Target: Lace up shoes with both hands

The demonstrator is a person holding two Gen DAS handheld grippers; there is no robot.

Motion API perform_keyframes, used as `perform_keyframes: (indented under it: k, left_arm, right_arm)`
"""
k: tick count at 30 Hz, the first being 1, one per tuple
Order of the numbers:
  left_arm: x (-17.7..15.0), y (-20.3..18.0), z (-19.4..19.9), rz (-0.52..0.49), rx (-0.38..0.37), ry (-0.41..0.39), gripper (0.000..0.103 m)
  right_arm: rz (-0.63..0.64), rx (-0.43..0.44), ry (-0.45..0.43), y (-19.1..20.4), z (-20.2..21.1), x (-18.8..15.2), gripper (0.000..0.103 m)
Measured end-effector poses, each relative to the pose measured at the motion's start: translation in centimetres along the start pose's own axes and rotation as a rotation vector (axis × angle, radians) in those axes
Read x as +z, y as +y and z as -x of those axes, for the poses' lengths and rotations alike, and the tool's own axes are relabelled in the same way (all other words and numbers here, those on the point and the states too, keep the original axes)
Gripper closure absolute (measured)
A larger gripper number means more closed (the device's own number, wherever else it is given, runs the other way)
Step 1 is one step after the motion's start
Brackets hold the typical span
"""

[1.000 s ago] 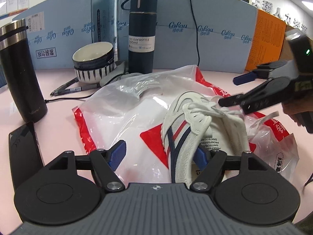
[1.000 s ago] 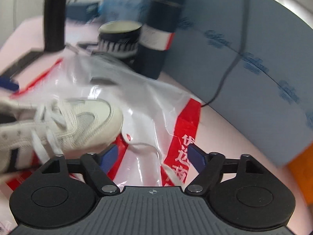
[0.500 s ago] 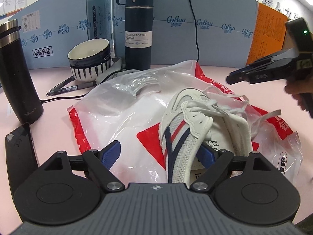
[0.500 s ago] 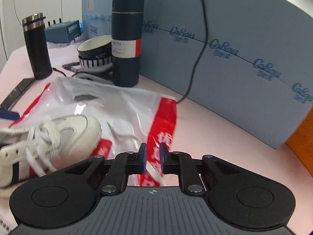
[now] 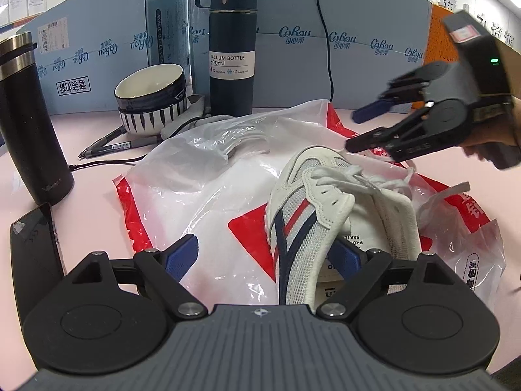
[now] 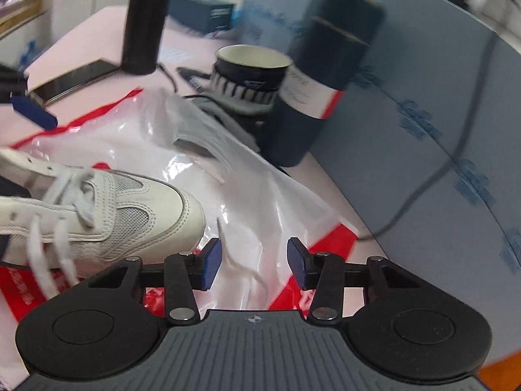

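A white sneaker point(image 5: 312, 208) with navy and red stripes lies on a white and red plastic bag point(image 5: 208, 176), its laces point(image 5: 351, 179) loose. My left gripper point(image 5: 263, 256) is at the heel end, jaws opening. The shoe's striped side wall stands between the pads; the right pad sits inside the collar and the left pad is clear of it. My right gripper point(image 5: 358, 129) hovers just beyond the toe, jaws opening. In the right wrist view a thin lace end point(image 6: 241, 264) lies between the right gripper's point(image 6: 254, 264) pads without being pressed, beside the sneaker's point(image 6: 130, 208) toe.
A dark vacuum bottle point(image 5: 232, 55), stacked bowls point(image 5: 149, 97), pens point(image 5: 114, 145) and a cable stand behind the bag. A black tumbler point(image 5: 29, 123) and a phone point(image 5: 32, 238) are at the left. Blue boxes point(image 5: 358, 49) wall the back. A hand holds the right gripper.
The right gripper left the laces, shut, then reopened and rolled, ending near the toe. The left gripper's jaws have spread a little wider around the shoe's side.
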State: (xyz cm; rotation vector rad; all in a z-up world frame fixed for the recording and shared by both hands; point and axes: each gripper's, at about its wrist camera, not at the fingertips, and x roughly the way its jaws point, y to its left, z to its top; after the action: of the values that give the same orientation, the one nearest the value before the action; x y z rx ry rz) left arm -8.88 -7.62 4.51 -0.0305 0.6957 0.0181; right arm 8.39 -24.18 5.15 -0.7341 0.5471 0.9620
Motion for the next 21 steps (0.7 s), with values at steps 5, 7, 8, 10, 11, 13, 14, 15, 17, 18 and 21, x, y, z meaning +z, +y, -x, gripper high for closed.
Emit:
perform_keyframes:
  k: [5,7,8,10,11,13,14,15,17,18,21]
  left_arm:
    - [0.1,0.4,-0.2,0.021,0.018,0.011,0.017]
    - [0.1,0.6,-0.3,0.031,0.023,0.016,0.017]
    - [0.1,0.6,-0.4,0.035,0.022,0.018,0.017]
    - [0.2,0.6,-0.5,0.038,0.021,0.02,0.017]
    - [0.2,0.6,-0.6,0.036,0.022,0.021,0.017]
    - [0.3,0.5,-0.7,0.031,0.024,0.023,0.016]
    - [0.3,0.5,-0.8,0.029,0.025,0.024,0.016]
    - [0.3,0.5,-0.8,0.027,0.026,0.025,0.016]
    - [0.3,0.4,-0.9,0.025,0.027,0.027,0.016]
    - [0.4,0.4,-0.9,0.023,0.027,0.026,0.016]
    - [0.4,0.3,-0.9,0.012,0.029,0.02,0.016]
  right_arm:
    - [0.067,0.138,0.031,-0.5,-2.7,0.2,0.08]
    - [0.056,0.17,0.017,-0.8,-3.2,0.3,0.08]
    - [0.044,0.182,0.013,-1.0,-3.3,0.4,0.081]
    - [0.022,0.204,0.007,-1.2,-3.6,0.4,0.086]
    - [0.012,0.213,0.006,-1.3,-3.8,0.4,0.092]
    - [-0.009,0.222,0.005,-1.3,-3.9,0.4,0.1]
    - [-0.02,0.221,0.006,-1.2,-3.9,0.5,0.1]
    - [-0.031,0.218,0.006,-1.1,-3.8,0.4,0.1]
    - [-0.061,0.204,0.002,-1.2,-3.6,0.2,0.1]
    - [-0.079,0.194,0.0,-1.4,-3.3,0.0,0.1]
    - [-0.187,0.169,-0.033,-2.2,-1.9,-0.7,0.1]
